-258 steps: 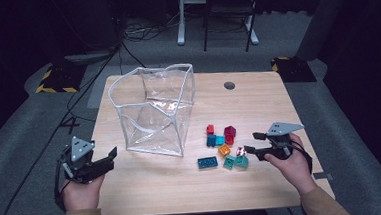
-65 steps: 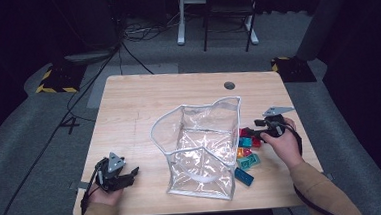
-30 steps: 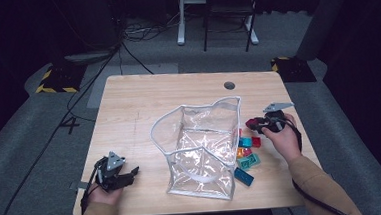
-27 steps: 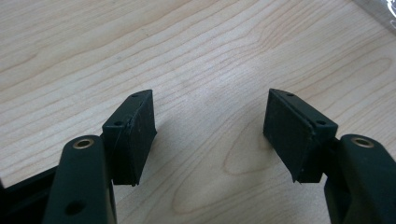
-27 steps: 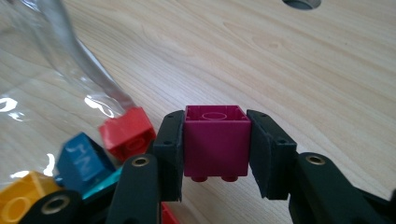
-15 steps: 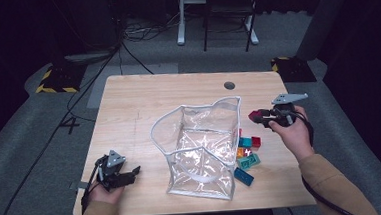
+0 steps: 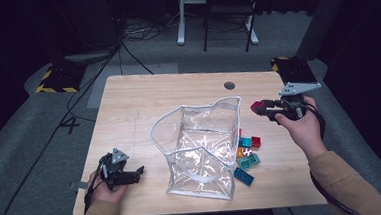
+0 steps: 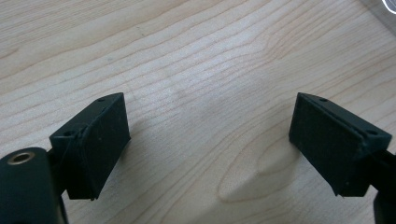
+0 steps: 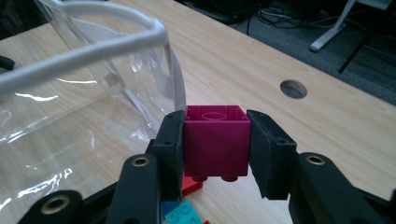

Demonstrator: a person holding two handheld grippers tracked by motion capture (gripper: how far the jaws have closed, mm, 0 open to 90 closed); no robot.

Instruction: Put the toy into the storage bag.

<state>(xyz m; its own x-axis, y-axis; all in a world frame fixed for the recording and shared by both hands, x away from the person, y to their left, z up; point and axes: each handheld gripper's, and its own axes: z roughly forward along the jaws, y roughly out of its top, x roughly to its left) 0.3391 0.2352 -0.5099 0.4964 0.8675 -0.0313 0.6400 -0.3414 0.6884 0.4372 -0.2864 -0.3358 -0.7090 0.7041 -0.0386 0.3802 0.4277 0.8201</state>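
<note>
our right gripper (image 7: pixel 261 108) clamps its fingers on a magenta brick (image 9: pixel 216 141) beside the clear bag (image 7: pixel 201 152) — left gripper (image 7: pixel 135 175) fingers have just been opening, wide, with nothing between them.

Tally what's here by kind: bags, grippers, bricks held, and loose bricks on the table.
Clear bag: 1
Grippers: 2, left gripper (jaws just opening, empty) and right gripper
Held magenta brick: 1
Loose bricks: at least 5 in sight beside the bag
Total: at least 9
</note>
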